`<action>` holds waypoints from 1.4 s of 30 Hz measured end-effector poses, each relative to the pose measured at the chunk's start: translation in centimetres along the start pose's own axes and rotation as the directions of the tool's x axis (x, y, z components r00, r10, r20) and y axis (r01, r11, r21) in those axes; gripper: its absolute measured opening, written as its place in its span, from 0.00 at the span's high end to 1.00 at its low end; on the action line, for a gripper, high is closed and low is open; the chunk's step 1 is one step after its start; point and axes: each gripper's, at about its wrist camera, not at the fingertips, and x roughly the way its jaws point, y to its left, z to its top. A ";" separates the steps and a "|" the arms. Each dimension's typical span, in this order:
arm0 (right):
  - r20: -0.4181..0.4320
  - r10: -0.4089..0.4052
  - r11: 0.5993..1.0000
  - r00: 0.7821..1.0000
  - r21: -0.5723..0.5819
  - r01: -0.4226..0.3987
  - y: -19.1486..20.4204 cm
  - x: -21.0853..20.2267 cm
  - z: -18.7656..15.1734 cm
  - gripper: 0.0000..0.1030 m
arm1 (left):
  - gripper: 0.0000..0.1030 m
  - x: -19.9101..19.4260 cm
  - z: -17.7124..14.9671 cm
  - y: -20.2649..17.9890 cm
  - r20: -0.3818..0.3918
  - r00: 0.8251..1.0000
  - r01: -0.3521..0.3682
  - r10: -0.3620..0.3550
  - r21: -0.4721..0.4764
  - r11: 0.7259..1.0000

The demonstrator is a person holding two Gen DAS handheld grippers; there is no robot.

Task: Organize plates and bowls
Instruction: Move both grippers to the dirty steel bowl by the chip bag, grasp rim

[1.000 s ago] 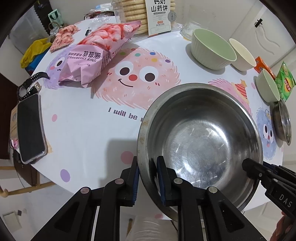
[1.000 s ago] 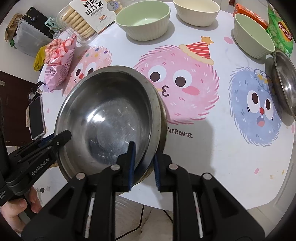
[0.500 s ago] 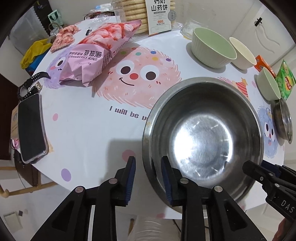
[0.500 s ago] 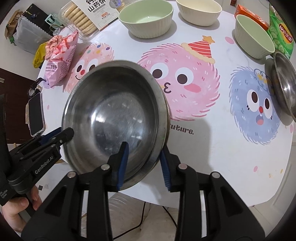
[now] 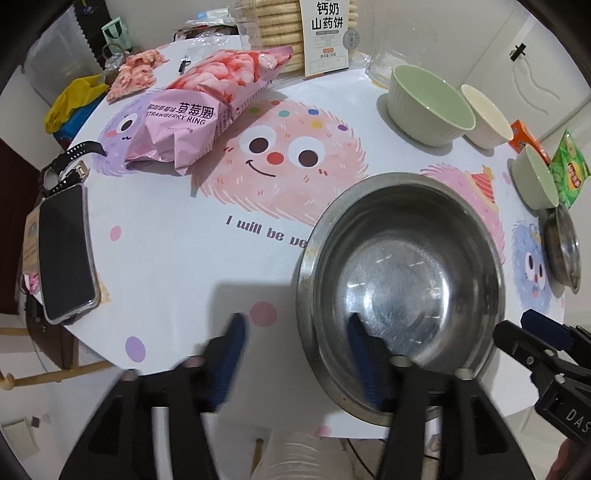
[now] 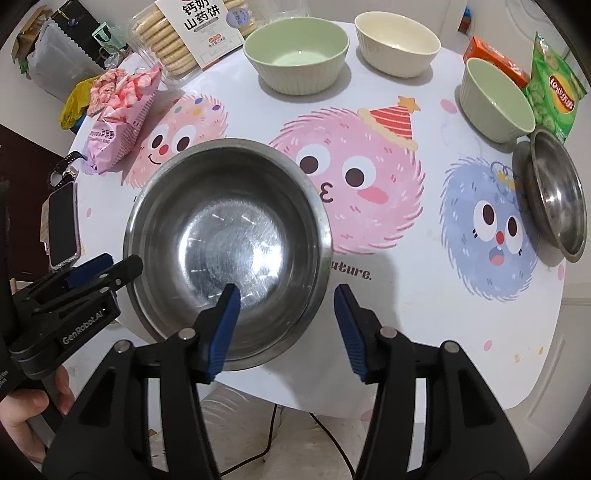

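Pink snack bag (image 5: 207,114) upper left, biscuit pack (image 5: 295,33) top center behind it. Phone (image 5: 64,254) and watch (image 5: 70,166) at left table (image 5: 166,258) edge. Green chip bag (image 6: 554,92) and orange box (image 6: 495,59) upper right.

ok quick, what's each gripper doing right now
Left gripper: open, fingers astride the steel bowl's near rim, holding nothing.
Right gripper: open, astride the same bowl's rim, holding nothing.
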 end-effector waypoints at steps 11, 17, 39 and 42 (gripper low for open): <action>0.010 -0.009 1.000 1.000 0.003 0.008 -0.7 -0.2 0.4 0.00 | 0.11 -1.6 1.1 -0.7 0.065 0.998 0.011 -0.013 0.029 1.000; 0.059 -0.024 0.999 0.998 0.029 0.022 -2.4 -1.2 0.5 0.00 | 0.00 -2.4 1.8 -2.7 0.104 0.994 0.018 -0.028 0.095 0.995; 0.170 -0.142 0.924 0.975 0.377 0.069 -22.8 -8.6 -2.3 0.00 | 0.00 -2.9 3.8 -24.6 0.070 0.983 0.131 -0.167 0.362 0.923; 0.177 -0.147 0.915 0.973 0.398 0.066 -26.1 -9.1 -2.6 0.00 | 0.00 -2.2 3.7 -27.6 0.050 0.985 0.134 -0.165 0.375 0.917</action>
